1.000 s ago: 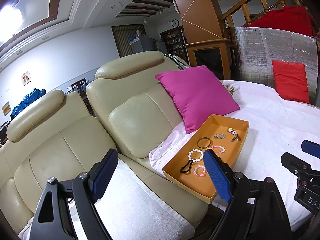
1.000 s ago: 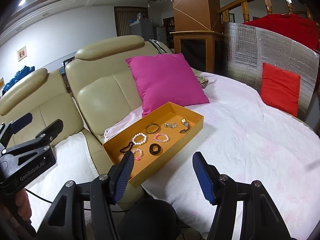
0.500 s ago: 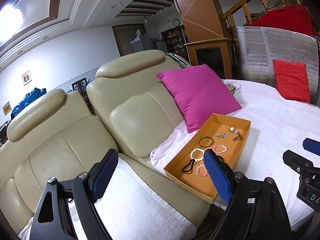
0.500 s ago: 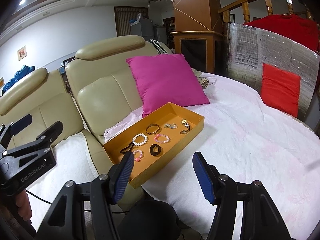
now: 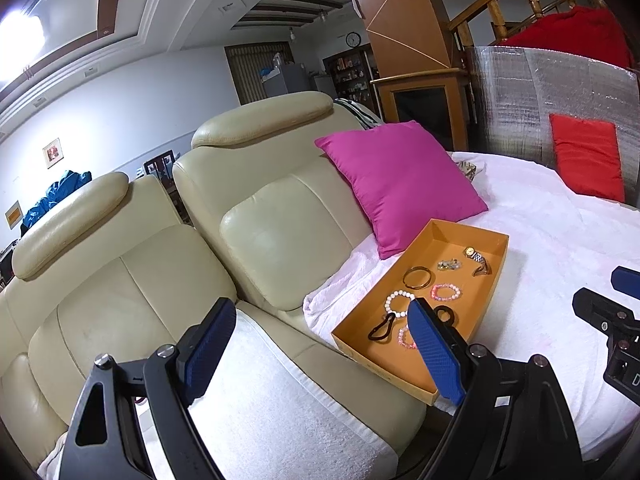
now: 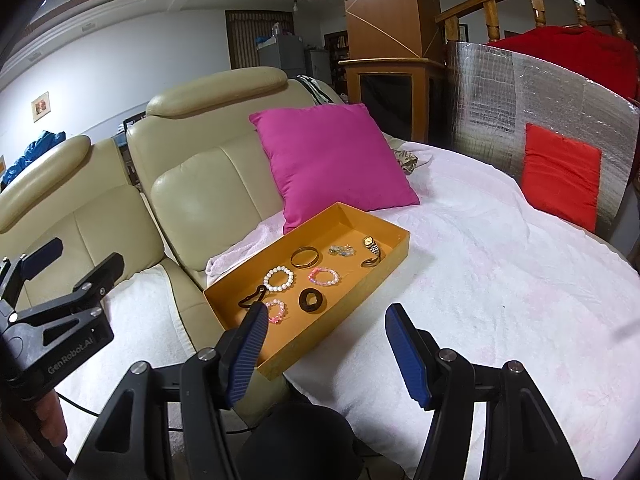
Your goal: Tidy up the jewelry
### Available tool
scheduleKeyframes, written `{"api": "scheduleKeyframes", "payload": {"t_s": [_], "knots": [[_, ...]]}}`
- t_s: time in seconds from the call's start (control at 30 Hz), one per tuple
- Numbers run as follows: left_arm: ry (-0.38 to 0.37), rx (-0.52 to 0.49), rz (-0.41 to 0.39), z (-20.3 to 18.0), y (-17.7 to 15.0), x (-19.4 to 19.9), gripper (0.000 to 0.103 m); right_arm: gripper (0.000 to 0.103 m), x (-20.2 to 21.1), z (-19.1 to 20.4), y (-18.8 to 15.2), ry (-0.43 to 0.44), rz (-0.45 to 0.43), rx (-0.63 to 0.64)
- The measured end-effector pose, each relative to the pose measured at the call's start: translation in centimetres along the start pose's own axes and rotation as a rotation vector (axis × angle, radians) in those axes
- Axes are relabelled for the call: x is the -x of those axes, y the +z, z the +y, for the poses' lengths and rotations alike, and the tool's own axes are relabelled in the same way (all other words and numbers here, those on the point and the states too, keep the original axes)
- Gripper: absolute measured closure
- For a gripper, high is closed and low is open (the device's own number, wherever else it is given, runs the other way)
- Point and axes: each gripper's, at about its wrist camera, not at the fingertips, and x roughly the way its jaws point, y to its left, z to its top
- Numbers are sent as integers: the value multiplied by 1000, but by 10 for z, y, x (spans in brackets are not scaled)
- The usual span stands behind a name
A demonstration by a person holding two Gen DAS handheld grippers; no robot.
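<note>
Sofa (image 5: pixel 132 280): big and cream, on the left of the orange tray. One corner of the tray sits up on its edge, so I think the tray is not flat and a hard push could tip it.
White cover (image 6: pixel 500 280): soft and puffy, under the tray and to its right. A small thing that drops here could sink in and be hard to find.
Pink pillow (image 6: pixel 332 156): leans just behind the tray. If a gripper bumps it, it could flop onto the jewelry.
Orange tray (image 6: pixel 394 254): this is where all the jewelry lies. It has low walls and no little rooms inside.
Left gripper (image 5: pixel 316 344): held up in front of the tray, a bit to its left, jaws wide apart, holding nothing.
Right gripper (image 6: pixel 326 338): held up in front of the tray's near corner, jaws wide apart, holding nothing.
Gold bangle (image 6: pixel 305 257): in the middle of the tray. Smooth and hard, so it might slip out of a pinch.
White bead bracelet (image 6: pixel 279 278): just in front of the bangle. Beads can roll.
Black ring (image 6: pixel 311 300): near the tray's front wall.
Pink bead bracelet (image 6: pixel 323 276): just right of the white one. A wide grab could catch both.
Watch (image 6: pixel 370 245): by the tray's far right wall. The wall may block the jaws.
</note>
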Motion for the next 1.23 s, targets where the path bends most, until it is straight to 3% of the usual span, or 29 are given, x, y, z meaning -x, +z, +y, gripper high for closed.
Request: {"api": "scheduleKeyframes", "payload": {"t_s": [1.03, 1.23], "knots": [[-8, 23, 86, 3, 7, -88, 15, 38, -93, 11, 31, 10, 67, 25], [-42, 29, 77, -11, 8, -94, 15, 38, -107, -10, 24, 26, 67, -23]]}}
